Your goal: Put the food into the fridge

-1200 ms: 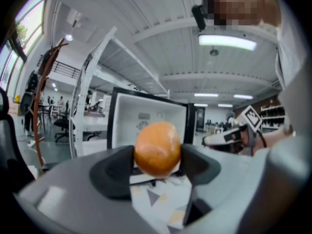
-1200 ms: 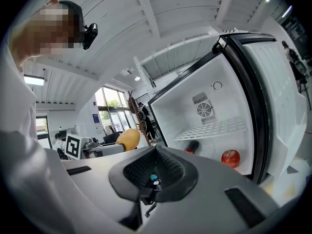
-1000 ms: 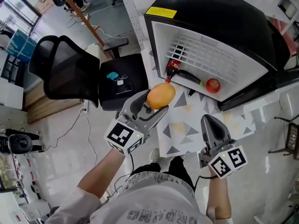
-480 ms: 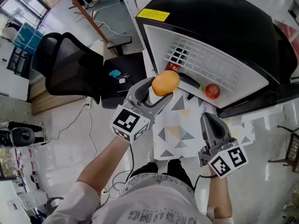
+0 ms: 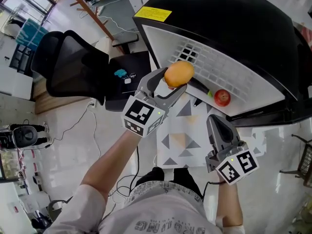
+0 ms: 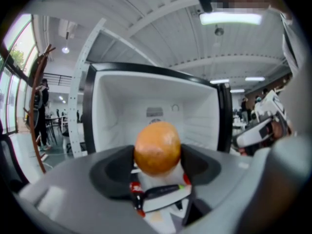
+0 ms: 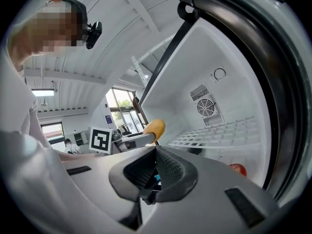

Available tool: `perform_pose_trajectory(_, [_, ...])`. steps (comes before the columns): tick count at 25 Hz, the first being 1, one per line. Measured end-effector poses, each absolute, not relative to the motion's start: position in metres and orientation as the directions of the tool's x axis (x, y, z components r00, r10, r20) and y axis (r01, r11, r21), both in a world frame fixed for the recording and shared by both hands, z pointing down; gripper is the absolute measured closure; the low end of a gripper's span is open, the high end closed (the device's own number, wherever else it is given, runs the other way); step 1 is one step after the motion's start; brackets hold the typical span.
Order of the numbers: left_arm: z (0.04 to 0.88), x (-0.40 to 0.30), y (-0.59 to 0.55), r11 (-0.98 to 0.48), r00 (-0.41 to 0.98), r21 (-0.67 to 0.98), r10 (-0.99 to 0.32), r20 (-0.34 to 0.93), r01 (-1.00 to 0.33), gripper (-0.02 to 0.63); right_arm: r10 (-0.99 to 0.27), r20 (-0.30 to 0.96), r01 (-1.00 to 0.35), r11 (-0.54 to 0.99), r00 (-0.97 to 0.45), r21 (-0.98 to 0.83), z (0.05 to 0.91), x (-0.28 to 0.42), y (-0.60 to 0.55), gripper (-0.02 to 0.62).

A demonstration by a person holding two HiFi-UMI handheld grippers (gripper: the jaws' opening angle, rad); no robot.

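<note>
- Head view: An office floor seen from above. A black mesh office chair (image 5: 68, 67) stands at the left, and a white floor mat with grey triangles (image 5: 183, 140) lies in front of a small black fridge with a white inside (image 5: 234, 13).
  - The fridge's front is open towards the person.
  - The left gripper (image 5: 169, 84) pinches a round orange-yellow fruit (image 5: 179, 74) between its pads. It holds the fruit level at the fridge's front edge, probably so it can pass in under the white wire shelf (image 5: 214, 65).
  - On the fridge floor, a dark cola bottle with a red label (image 5: 199, 86) lies along the front edge. A red apple (image 5: 222, 97) sits towards the right front corner.
  - The right gripper (image 5: 217, 123) hangs back over the mat with its jaws pressed together and nothing in them.
- Left gripper view: The fruit (image 6: 157, 147) sits squeezed between the two dark pads, in line with the open fridge (image 6: 87, 106). The bottle (image 6: 161, 191) shows below it.
- Right gripper view: The jaws meet at their tips with nothing between them. Beyond them are the fruit (image 7: 154, 128), the shelf (image 7: 219, 133) and the apple (image 7: 237, 168).
- Change from a second ago: The fruit was over the mat, short of the bottle, and the left gripper has carried it forward to the fridge mouth. The right gripper has barely shifted.
</note>
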State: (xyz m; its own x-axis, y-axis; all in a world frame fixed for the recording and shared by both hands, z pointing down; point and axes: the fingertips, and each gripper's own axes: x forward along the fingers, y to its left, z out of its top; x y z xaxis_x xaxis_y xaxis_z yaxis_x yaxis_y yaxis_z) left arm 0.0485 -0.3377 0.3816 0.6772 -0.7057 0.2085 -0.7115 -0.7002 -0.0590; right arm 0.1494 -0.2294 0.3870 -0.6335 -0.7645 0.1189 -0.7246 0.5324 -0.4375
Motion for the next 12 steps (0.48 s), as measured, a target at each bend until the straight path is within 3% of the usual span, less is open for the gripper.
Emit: perform_pose_trajectory(12, [0.392,0.064,-0.383,-0.685,0.659,-0.076,-0.720,0.217,-0.724,0.304,-0.748,0.135,-0.721,0.549,-0.649,-0.424,0.391,0.155,-0.245,0.594])
